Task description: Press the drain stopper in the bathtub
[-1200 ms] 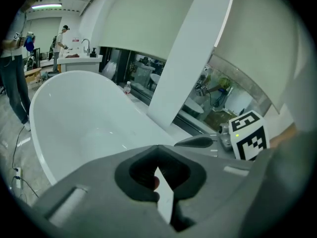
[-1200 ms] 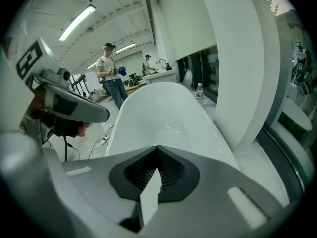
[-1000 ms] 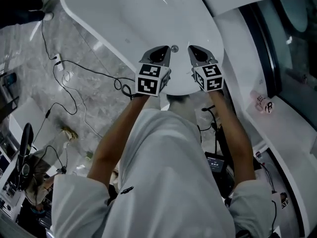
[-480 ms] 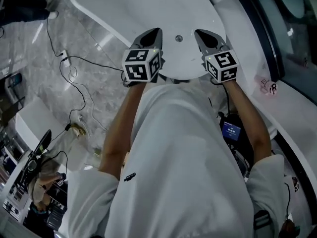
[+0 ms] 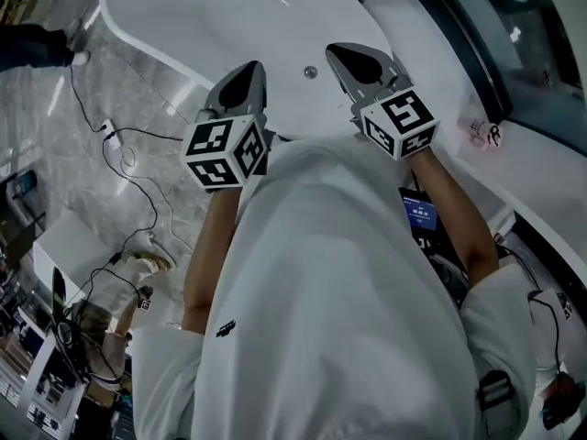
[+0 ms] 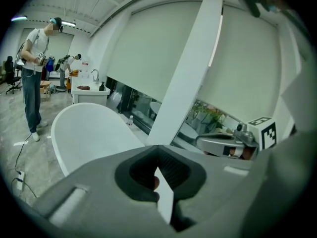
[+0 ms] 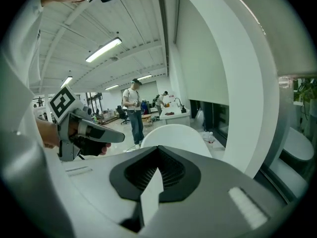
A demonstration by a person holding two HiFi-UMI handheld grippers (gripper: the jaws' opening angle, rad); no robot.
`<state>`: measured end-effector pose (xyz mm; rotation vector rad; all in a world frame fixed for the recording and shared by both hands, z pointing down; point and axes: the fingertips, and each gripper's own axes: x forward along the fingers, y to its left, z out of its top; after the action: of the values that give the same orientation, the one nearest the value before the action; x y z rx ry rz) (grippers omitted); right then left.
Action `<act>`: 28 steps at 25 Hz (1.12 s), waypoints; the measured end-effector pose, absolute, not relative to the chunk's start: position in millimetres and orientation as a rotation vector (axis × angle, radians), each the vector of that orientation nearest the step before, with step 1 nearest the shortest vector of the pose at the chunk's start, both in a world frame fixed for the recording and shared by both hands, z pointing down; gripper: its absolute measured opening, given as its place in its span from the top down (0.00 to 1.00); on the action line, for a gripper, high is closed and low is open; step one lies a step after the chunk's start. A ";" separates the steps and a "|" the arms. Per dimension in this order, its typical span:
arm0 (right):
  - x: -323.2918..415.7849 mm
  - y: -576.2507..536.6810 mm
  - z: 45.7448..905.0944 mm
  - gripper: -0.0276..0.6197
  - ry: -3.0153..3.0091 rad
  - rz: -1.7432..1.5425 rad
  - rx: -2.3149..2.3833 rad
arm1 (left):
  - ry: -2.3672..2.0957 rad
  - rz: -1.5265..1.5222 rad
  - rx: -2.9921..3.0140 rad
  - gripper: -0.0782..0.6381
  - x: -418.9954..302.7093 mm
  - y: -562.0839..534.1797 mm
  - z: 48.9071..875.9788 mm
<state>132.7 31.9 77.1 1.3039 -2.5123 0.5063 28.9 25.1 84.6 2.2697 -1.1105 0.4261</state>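
Observation:
The white bathtub (image 5: 275,26) fills the top of the head view. Its small round metal drain stopper (image 5: 310,71) lies on the tub floor between my two grippers. My left gripper (image 5: 249,70) hangs to the left of the stopper and my right gripper (image 5: 341,53) to its right, both above the tub and apart from the stopper. In the left gripper view the jaws of the left gripper (image 6: 158,148) are shut on nothing and look across the room over the bathtub (image 6: 89,133). The right gripper (image 7: 158,151) is likewise shut and empty.
Cables (image 5: 119,145) trail over the marble floor left of the tub. A device with a lit blue screen (image 5: 420,214) sits by my right arm. A small bottle (image 5: 481,131) stands on the white ledge beside the dark window (image 5: 514,44). A person (image 6: 33,73) stands far off.
Both grippers have risen toward the head camera and spread apart, so their marker cubes look larger. The stopper now shows in the gap between them. My torso covers more of the view.

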 end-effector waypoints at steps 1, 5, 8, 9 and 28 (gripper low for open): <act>130.7 34.8 68.4 0.97 -2.528 0.505 1.311 | -1.110 0.422 2.288 0.89 30.5 27.5 76.4; 126.0 46.4 42.1 0.97 -2.570 0.533 1.358 | -1.123 0.395 2.371 0.89 36.8 37.4 43.3; 124.8 56.8 26.2 0.97 -2.602 0.617 1.382 | -1.114 0.384 2.426 0.89 47.5 47.9 25.0; 122.8 60.4 19.9 0.97 -2.614 0.654 1.388 | -1.103 0.383 2.438 0.89 51.1 51.3 20.7; 107.5 69.1 -6.8 0.93 -2.548 0.431 1.584 | -1.105 0.496 2.597 0.89 77.8 63.1 20.4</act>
<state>107.5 69.1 -6.8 1.5840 -2.5477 0.4306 77.8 63.1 20.4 2.5967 -1.1047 0.4963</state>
